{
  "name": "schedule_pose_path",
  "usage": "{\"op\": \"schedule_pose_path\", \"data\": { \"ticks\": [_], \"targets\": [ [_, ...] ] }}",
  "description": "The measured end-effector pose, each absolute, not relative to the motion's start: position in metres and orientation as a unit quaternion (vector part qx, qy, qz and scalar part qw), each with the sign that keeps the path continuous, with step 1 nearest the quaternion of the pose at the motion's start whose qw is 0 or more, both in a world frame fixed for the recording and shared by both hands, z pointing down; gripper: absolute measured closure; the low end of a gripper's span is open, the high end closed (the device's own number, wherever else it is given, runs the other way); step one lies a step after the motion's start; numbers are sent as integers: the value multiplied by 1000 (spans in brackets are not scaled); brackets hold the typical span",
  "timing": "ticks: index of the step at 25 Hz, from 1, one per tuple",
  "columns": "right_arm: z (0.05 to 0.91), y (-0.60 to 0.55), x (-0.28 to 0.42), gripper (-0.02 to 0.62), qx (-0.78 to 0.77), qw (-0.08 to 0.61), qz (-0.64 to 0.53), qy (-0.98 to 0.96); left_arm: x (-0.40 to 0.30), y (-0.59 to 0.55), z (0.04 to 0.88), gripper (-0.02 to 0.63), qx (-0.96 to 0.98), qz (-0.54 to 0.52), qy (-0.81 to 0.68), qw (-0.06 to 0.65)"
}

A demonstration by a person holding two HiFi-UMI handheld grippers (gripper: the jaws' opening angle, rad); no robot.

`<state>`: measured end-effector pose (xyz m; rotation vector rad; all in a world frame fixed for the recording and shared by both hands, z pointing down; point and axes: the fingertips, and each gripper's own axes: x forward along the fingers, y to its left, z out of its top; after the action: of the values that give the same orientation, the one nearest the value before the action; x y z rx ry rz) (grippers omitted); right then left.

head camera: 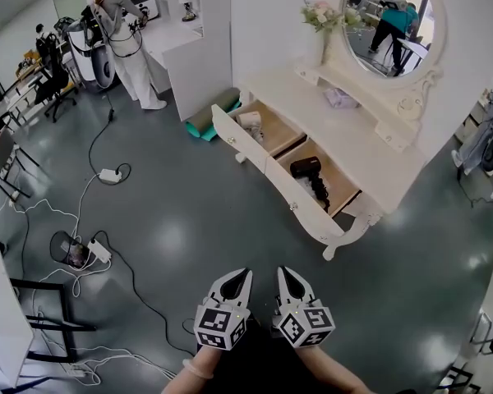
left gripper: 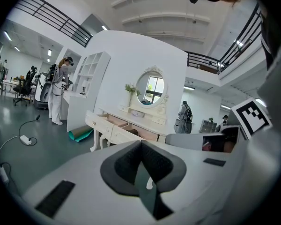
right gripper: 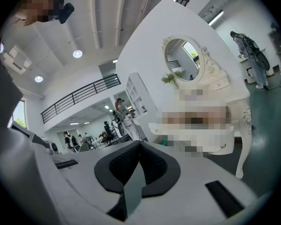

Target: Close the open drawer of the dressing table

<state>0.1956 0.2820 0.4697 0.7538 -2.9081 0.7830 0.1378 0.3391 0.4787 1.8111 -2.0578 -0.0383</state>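
Approach step: left gripper (head camera: 233, 283) and right gripper (head camera: 292, 283), jaws pressed together and empty, sit well short of the dressing table (head camera: 370, 150), so next comes walking up and pushing its 2 open drawers (head camera: 240, 142) shut.

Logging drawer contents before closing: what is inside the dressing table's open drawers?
Nearer drawer: a black hair dryer with cord. Farther drawer: a small white object, unidentifiable. Both drawers' rear parts are hidden under the tabletop.

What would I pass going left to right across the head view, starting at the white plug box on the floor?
white power strip → green rolled mat → left open drawer → black hair dryer in the right open drawer → round mirror
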Motion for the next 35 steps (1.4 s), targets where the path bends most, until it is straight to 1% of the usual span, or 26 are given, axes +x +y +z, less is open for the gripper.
{"op": "schedule_pose_path", "data": {
  "ticks": [7, 12, 16, 22, 35],
  "targets": [
    [476, 292, 199, 569, 239, 28, 258, -936, 145, 345, 484, 583, 648, -8, -733, 207],
    [477, 286, 202, 569, 251, 17, 276, -927, 139, 344, 489, 583, 646, -13, -734, 209],
    [475, 277, 196, 569, 254, 16, 256, -933, 132, 336, 494, 583, 646, -14, -733, 213],
    [476, 247, 181, 569, 270, 18, 256, -928, 106, 310, 493, 583, 646, -10, -733, 211],
    [473, 187, 116, 569, 281, 28, 266, -922, 41, 246, 483, 583, 654, 0, -727, 210]
  ]
}}
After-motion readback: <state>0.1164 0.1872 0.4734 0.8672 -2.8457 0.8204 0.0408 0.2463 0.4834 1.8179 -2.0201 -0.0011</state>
